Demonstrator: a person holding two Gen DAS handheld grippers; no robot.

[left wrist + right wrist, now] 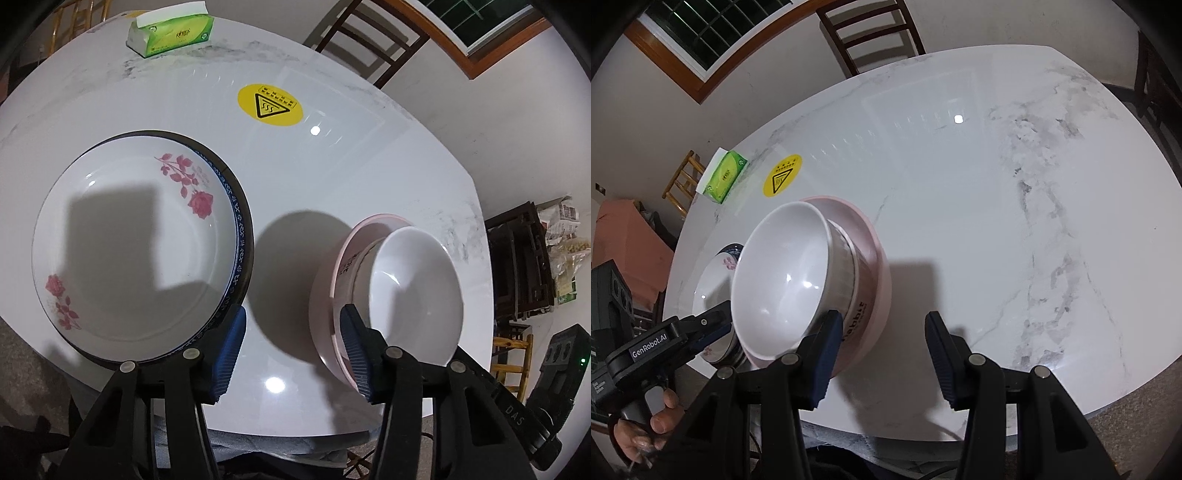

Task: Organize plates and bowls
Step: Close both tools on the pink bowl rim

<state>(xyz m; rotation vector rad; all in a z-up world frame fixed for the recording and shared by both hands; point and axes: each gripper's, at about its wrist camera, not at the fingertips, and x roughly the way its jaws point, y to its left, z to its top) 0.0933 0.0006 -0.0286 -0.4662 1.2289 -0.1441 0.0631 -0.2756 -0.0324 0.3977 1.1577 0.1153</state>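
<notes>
My left gripper (293,354) hangs with its jaws parted over bare marble, nothing between the pads, in the gap between the rose plate (136,243) on its left and the bowl stack on its right; my right gripper (879,360) is likewise open and empty, its left pad just beside the pink bowl's (875,266) wall, though whether it touches I cannot tell. The plates look already piled: the rose plate sits on a blue-patterned plate (240,236) with a dark rim under that. The white bowl (417,291) is nested in a lettered bowl inside the pink one, and it sits tilted, so I judge the step in hand is settling or shifting that stack. To do it well I'd bring a pad down over one rim edge, pinch squarely on the wall rather than the slick inner curve, and move slowly so the tilted bowl doesn't slide out. The plate pile lies close on the left, and my own two grippers crowd the same bowl. The tissue pack (170,31) and yellow warning sticker (269,104) lie well apart, farther across the table (369,166)
</notes>
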